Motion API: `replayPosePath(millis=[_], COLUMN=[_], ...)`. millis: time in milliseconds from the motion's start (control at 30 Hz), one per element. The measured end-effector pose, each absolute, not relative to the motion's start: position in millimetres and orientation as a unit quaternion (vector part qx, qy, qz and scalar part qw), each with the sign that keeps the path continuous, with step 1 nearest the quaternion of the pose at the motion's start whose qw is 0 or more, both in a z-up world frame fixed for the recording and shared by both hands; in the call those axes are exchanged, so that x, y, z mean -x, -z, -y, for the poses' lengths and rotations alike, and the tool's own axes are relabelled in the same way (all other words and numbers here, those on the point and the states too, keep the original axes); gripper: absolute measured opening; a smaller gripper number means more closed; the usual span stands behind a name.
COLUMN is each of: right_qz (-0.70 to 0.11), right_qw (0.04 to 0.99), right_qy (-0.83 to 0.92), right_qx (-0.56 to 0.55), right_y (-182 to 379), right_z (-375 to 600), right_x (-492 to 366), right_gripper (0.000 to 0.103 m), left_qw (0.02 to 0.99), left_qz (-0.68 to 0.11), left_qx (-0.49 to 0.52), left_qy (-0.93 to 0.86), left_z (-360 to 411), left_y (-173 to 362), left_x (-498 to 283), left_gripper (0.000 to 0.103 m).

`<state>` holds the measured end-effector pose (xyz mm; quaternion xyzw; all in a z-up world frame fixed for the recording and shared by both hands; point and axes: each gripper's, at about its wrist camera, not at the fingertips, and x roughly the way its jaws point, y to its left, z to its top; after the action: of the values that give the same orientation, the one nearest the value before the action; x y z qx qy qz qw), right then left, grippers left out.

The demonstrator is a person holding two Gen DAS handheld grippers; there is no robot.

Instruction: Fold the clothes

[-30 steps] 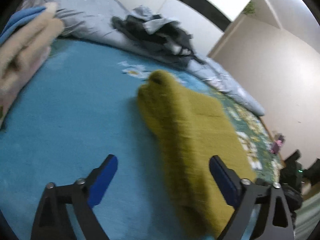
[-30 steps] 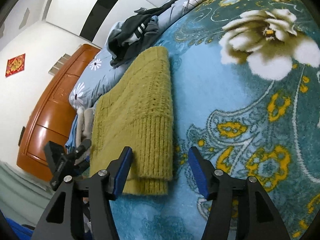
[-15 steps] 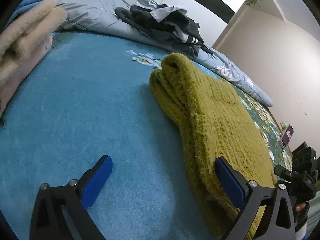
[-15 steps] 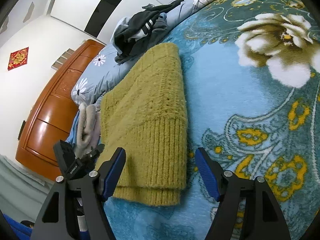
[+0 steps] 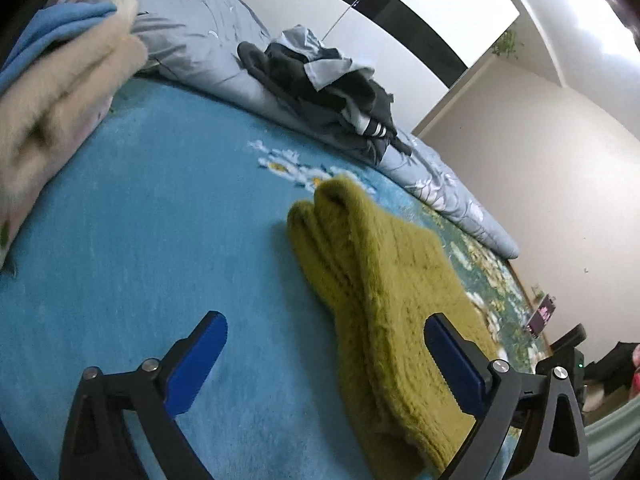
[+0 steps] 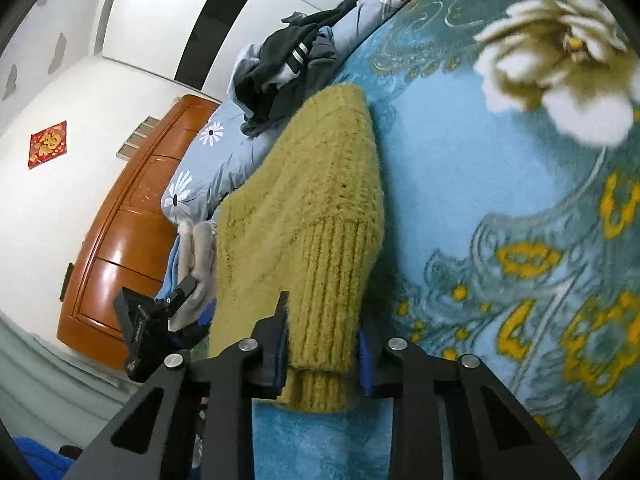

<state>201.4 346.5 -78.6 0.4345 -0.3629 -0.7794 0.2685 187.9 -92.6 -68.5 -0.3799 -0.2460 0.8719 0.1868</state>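
We see the right gripper [image 6: 322, 344] with its jaws closing on the ribbed hem of the folded olive-green sweater [image 6: 304, 216]; the blue pads press the knit from both sides at about 6 o'clock in the right wrist view. The sweater runs from there up toward 11 o'clock across the blue floral blanket [image 6: 480, 200], its far end just beside the pile of dark clothes [image 6: 284, 68] on the grey daisy-print quilt [image 6: 200, 176].

In the left wrist view, the left gripper [image 5: 326, 360] has its jaws wide apart. The sweater [image 5: 384, 288] lies at 5 o'clock, and its near long edge passes between the pads, close to the right finger [image 5: 452, 364]; we cannot tell whether that pad touches the knit. The left finger [image 5: 196, 360] hangs over bare blanket [image 5: 160, 240].

A stack of folded cream and blue clothes [image 5: 52, 92] sits at 10 o'clock, well apart from the sweater. A wooden cabinet [image 6: 132, 232] stands at 9 o'clock in the right view.
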Motion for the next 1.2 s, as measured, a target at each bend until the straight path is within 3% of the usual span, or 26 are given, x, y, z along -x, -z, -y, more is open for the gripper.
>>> replayPosePath(millis=[333, 533, 967, 1200], right_qz=[0.280, 0.301, 0.394, 0.422], right_qw=[0.247, 0.220, 0.180, 0.165], right_qy=[0.806, 0.793, 0.784, 0.788], right_qx=[-0.459, -0.482, -0.444, -0.416], right_y=[25.2, 47.7, 74.2, 77.1], right_z=[-417.7, -442.6, -463.5, -438.4], right_x=[-124.1, -103.7, -161.1, -177.5], right_gripper=[0.025, 0.026, 0.058, 0.063], left_qw=[0.242, 0.294, 0.351, 0.373], left_qz=[0.258, 0.279, 0.314, 0.304], left_qx=[0.383, 0.412, 0.515, 0.530], left_qy=[-0.853, -0.816, -0.716, -0.698], left_z=[80.8, 57.2, 19.1, -2.6], left_y=[60.6, 67.1, 113.2, 116.8], left_x=[-150.7, -99.4, -47.8, -35.8], left_gripper=[0.100, 0.100, 0.100, 0.098])
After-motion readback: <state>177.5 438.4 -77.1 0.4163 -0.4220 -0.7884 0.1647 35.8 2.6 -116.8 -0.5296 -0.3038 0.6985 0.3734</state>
